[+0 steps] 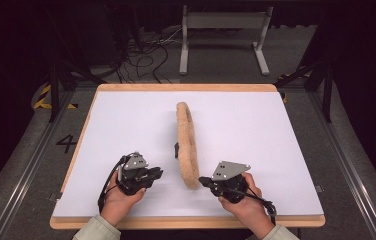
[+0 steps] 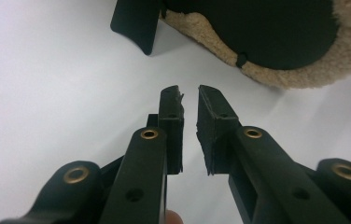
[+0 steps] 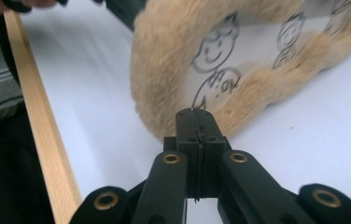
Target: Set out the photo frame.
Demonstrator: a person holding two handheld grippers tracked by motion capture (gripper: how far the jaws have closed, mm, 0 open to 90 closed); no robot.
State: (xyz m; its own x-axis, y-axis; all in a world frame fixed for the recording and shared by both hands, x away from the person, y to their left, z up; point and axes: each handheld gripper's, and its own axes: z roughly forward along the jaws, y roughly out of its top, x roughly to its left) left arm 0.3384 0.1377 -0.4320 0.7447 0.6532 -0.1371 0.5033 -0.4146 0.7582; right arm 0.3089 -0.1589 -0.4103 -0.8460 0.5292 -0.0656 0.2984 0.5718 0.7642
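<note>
1. Fleece-trimmed oval frame [image 1: 187, 145] stands on edge near the middle of the white tabletop [image 1: 126, 115], running away from the person, near end between the two hands. The right gripper view shows a clear panel with cartoon figures [image 3: 220, 65] inside the fleece rim; the left gripper view shows a dark back and a black stand flap [image 2: 136, 23].
2. Right claw [image 1: 203, 180]: jaws pressed fully together, tips at the frame's near fleece edge; whether they pinch any fleece cannot be told.
3. Left claw [image 1: 157, 173]: jaws a narrow gap apart, empty, just short of the frame's dark side.
4. Judgement: early stage. The frame is upright and not yet lifted or laid down; the left claw has no grip yet, so the handling itself remains.
</note>
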